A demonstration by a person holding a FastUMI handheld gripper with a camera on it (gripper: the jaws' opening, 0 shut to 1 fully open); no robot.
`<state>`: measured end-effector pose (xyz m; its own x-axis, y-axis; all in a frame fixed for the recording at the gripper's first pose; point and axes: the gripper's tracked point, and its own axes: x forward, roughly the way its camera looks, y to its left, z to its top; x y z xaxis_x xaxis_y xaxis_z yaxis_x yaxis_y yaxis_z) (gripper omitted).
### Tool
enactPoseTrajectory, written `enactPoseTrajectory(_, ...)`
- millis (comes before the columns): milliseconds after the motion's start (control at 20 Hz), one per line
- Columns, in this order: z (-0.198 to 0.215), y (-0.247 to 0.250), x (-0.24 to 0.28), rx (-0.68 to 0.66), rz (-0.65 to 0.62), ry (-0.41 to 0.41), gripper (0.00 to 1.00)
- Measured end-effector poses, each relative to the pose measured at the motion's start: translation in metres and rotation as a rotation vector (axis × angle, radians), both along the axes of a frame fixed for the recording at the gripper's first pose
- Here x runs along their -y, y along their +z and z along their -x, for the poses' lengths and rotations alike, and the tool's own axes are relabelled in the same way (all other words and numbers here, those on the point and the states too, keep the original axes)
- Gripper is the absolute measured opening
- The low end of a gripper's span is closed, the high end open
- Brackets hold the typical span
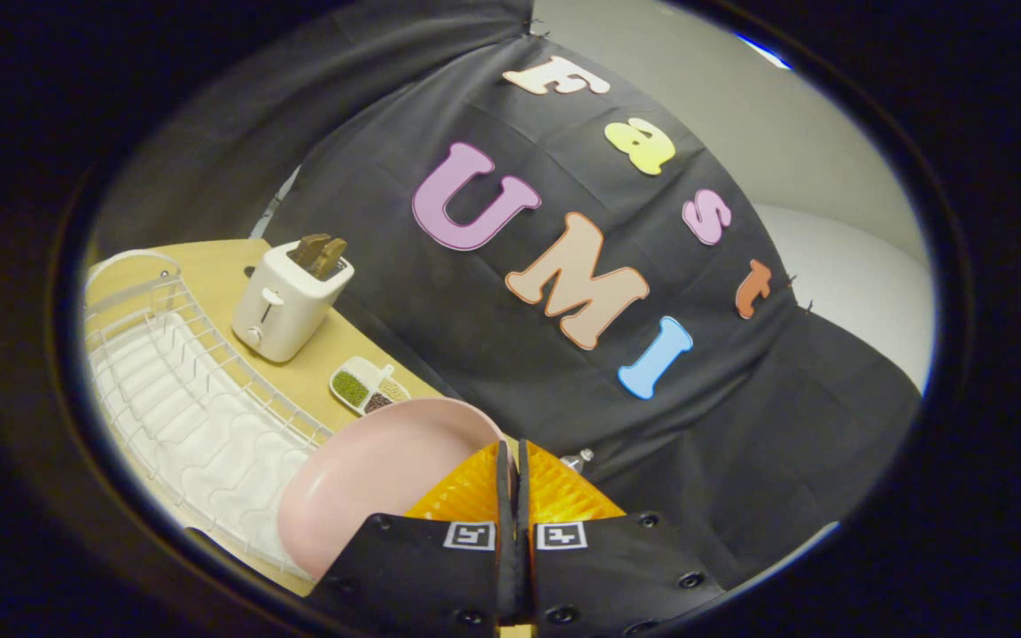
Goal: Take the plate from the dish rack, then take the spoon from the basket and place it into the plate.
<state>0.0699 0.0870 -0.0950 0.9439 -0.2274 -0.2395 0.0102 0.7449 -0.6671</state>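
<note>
A pink plate (378, 470) hangs tilted in the air over the wooden table, its rim pinched between the two fingers of my gripper (513, 461). The fingers stand close together on the plate's edge, so the gripper is shut on it. The white wire dish rack (183, 390) lies behind and to the left of the plate, with nothing standing in its slots. A small metal tip (577, 459) pokes out just right of the fingers; I cannot tell what it belongs to.
A white toaster (284, 306) with two brown slices stands beyond the rack on the wooden table (218, 266). A small white divided dish (369, 387) with green and dark grains lies between the toaster and the plate. The black cloth wall rises behind.
</note>
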Motion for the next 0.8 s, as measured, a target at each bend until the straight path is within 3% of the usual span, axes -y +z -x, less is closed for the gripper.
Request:
enactPoseTrajectory(450, 0.043, 0.04, 0.065, 0.059, -0.149, -0.042, 0.03)
enactPoseTrajectory(800, 0.071, 0.03, 0.11, 0.03, -0.246, -0.029, 0.03)
